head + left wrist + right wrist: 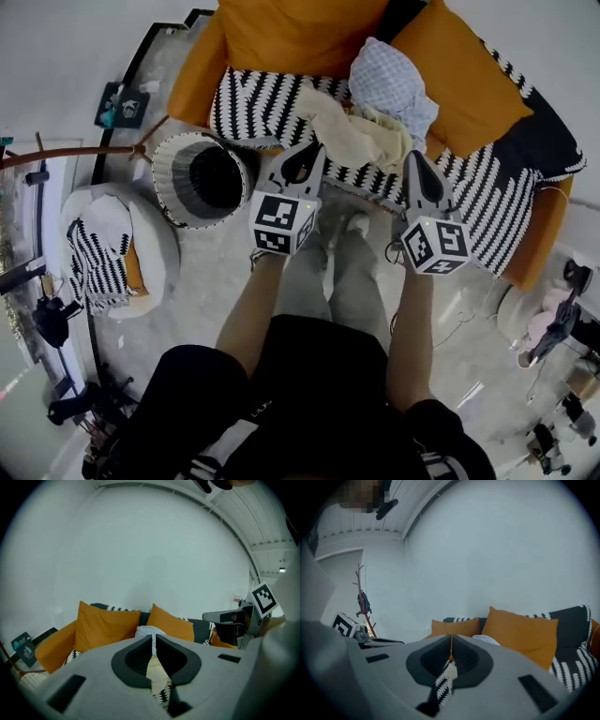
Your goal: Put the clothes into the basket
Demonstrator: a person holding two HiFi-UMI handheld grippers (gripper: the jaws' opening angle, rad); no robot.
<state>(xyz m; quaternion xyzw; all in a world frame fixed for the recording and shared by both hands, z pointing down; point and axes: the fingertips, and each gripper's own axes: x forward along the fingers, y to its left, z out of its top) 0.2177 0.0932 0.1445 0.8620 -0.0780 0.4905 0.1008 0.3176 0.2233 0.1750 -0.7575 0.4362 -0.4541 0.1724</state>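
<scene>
A cream garment [349,133] and a pale checked garment [392,80] lie heaped on the sofa's black-and-white cover [258,103]. A round striped basket [167,183] with a dark inside stands on the floor left of the sofa. My left gripper [315,148] is shut and empty, its tip at the sofa's front edge beside the cream garment. My right gripper [413,159], also shut and empty, hangs just right of the heap. In the left gripper view the shut left gripper [153,641] points at the checked garment [149,631]. In the right gripper view the shut right gripper [451,648] points at the cream garment [450,672].
Orange cushions [300,28] line the sofa back. A white round pouf [150,234] with a striped cloth sits at the left, with a wooden coat stand [75,150] behind it. The person's feet [342,234] stand before the sofa. Cables and gear [553,328] lie at the right.
</scene>
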